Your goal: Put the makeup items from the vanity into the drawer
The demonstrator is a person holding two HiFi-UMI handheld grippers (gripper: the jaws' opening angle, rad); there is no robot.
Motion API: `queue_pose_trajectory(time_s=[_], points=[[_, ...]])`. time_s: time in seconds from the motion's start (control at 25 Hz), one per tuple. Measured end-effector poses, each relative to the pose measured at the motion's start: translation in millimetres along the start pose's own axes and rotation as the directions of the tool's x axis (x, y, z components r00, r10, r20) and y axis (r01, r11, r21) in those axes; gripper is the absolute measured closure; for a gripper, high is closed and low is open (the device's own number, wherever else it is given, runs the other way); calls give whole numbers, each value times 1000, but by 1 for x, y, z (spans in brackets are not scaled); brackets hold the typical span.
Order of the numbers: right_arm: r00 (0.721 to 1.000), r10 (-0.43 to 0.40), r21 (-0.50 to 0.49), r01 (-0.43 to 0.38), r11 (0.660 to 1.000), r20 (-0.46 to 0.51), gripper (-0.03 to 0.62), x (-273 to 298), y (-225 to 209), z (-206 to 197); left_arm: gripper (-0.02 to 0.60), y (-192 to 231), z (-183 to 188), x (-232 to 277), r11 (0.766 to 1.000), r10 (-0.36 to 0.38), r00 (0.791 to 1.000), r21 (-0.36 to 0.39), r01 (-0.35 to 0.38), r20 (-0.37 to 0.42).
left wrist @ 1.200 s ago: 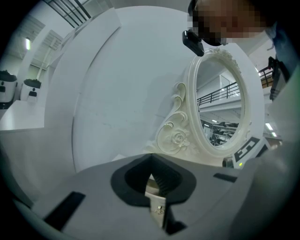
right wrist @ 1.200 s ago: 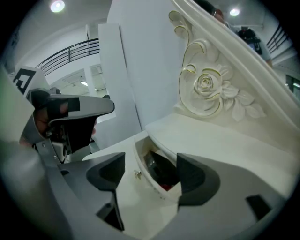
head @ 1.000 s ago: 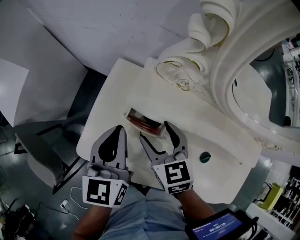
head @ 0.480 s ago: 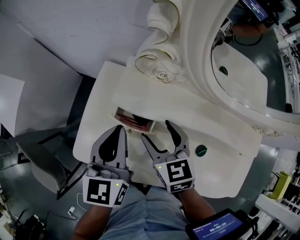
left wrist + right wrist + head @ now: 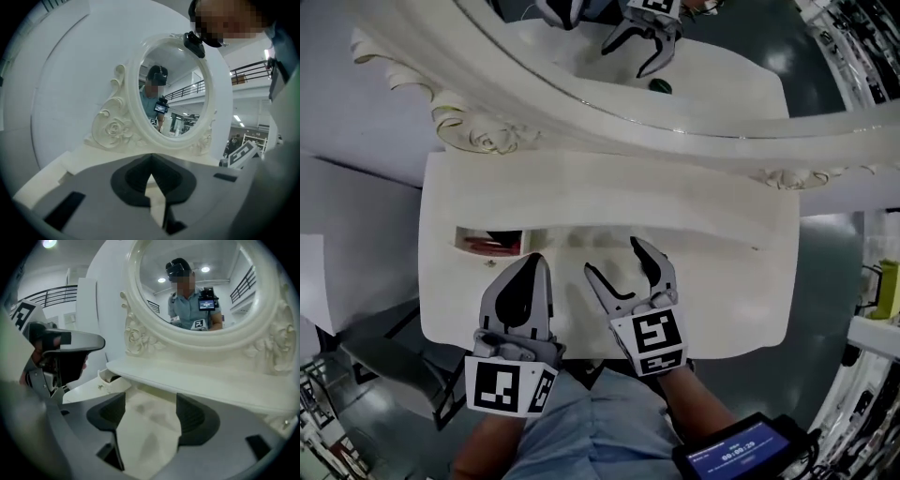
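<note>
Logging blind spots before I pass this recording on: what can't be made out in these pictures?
Drawer contents: head view, only a sliver shows beyond the shelf; the red things inside can't be identified.
Green item: head view, only a tiny reflection in the mirror.
Tabletop: left gripper view, mostly hidden by the shut left tool.

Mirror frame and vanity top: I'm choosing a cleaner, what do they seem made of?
Mirror frame looks like moulded resin or painted wood, cream with slight gloss; carved roses catch soft highlights. Vanity top: probably painted wood or board, smooth matte cream; no grain shows.
</note>
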State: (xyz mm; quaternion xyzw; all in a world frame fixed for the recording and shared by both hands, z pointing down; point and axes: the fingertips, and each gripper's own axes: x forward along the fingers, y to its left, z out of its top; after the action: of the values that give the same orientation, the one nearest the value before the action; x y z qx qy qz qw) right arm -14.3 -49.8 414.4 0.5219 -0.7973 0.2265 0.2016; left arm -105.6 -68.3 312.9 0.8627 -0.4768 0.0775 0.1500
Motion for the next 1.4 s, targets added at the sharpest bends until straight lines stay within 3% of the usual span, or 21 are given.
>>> queue_pose_trajectory(time_s=[0.28,0.48,0.76,1.12,1.4], points=[[990,-120,126,128,984,-67,256,-33,-74,-57,583,-61,-13,23,993,-113,992,33,115,-50],[990,-110,192,124,973,-84,312,-39,-97,-78,583,-87,-23,34,987,-150,986,43,153,-78],[993,-66,197,85,977,-100,367,-33,-98,-86,583,-93,-27,42,989,-135,986,42,140,-97],[984,-34,182,67,981,-175,433,-13,-98,-97,583,-71,-30,49,996,-78,991,25,81,-110],[978,-66,144,95,985,-197,555,-11,-101,-93,583,-58,-28,53,998,-59,993,12,60,-104]])
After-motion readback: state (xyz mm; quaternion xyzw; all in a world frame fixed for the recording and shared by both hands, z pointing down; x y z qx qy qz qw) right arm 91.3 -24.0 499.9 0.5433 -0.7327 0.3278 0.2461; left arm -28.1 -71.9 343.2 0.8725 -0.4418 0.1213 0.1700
